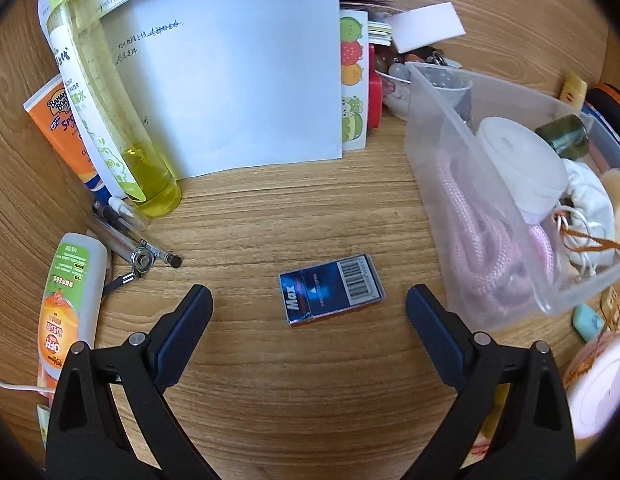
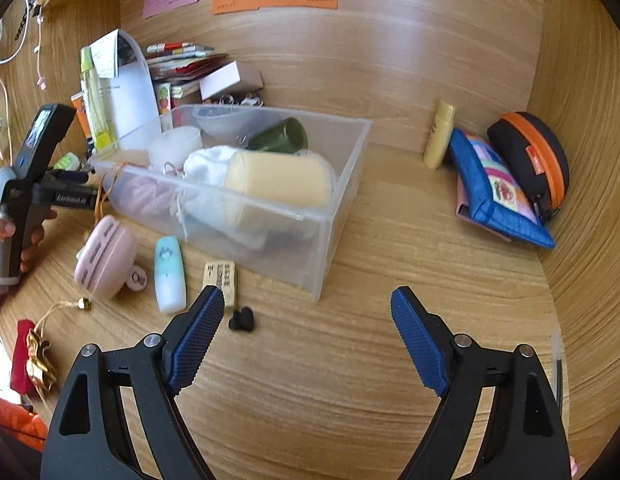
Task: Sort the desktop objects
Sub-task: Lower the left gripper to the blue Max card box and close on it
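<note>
The small blue box (image 1: 332, 289) marked with a barcode lies flat on the bare tabletop (image 1: 310, 216), a little ahead of the left gripper (image 1: 309, 304) and roughly centred in its opening. The jaws stand wide and hold nothing; neither pad touches the box. This looks like the approach to a pick: the box seems to be the next item to go into the clear plastic bin (image 1: 462, 184), which sits just to its right, already holding a pink cord and other odds and ends.

The next move probably calls for lowering the jaws to straddle the box across its narrower sides, then closing. The box is thin, so the pads must get close to the wood to catch its edges.

There is open wood around the box on all sides. To the left lie pens (image 1: 130, 236) and an orange-labelled bottle (image 1: 70, 300); the bin wall stands close by the right-hand pad and leaves less slack there.

The right gripper (image 2: 308, 300) is also wide and empty, over bare wood in front of the bin (image 2: 326, 216), with a small black clip (image 2: 242, 319) and an eraser (image 2: 221, 280) near its left pad.
</note>
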Demonstrator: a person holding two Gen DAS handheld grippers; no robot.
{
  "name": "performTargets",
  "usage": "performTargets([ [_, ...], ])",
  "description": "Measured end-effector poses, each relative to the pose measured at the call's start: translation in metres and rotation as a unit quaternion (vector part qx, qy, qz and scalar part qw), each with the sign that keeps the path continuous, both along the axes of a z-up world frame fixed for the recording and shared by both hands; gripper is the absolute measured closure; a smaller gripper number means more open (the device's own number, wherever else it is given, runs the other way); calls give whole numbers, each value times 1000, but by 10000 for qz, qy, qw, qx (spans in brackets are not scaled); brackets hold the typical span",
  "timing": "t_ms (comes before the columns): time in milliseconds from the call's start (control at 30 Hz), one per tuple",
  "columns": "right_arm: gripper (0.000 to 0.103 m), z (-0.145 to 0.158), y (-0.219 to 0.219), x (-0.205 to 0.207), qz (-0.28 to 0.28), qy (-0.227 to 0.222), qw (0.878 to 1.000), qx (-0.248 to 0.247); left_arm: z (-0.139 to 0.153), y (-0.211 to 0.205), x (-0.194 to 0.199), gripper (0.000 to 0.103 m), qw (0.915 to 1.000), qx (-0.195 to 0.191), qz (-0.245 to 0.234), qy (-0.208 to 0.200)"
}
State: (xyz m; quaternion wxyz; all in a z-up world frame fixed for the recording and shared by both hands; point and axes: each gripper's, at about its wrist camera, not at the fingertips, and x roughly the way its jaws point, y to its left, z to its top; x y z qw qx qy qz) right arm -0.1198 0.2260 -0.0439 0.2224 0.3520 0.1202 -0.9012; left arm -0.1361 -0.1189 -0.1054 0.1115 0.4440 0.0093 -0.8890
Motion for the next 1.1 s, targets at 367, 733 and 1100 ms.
performTargets([
  [367, 22, -13, -20, 10, 493, -100, 9983, 299, 0, -11, 3, 18, 9992, 393, -15, 38],
  [733, 56, -29, -27, 5, 666, -315, 9962, 466, 7, -2, 10, 48, 9989, 349, -293, 139],
  [1100, 77, -38, -39, 11, 916, -347, 9931, 638, 3, -6, 10, 56, 9984, 370, -389, 160],
])
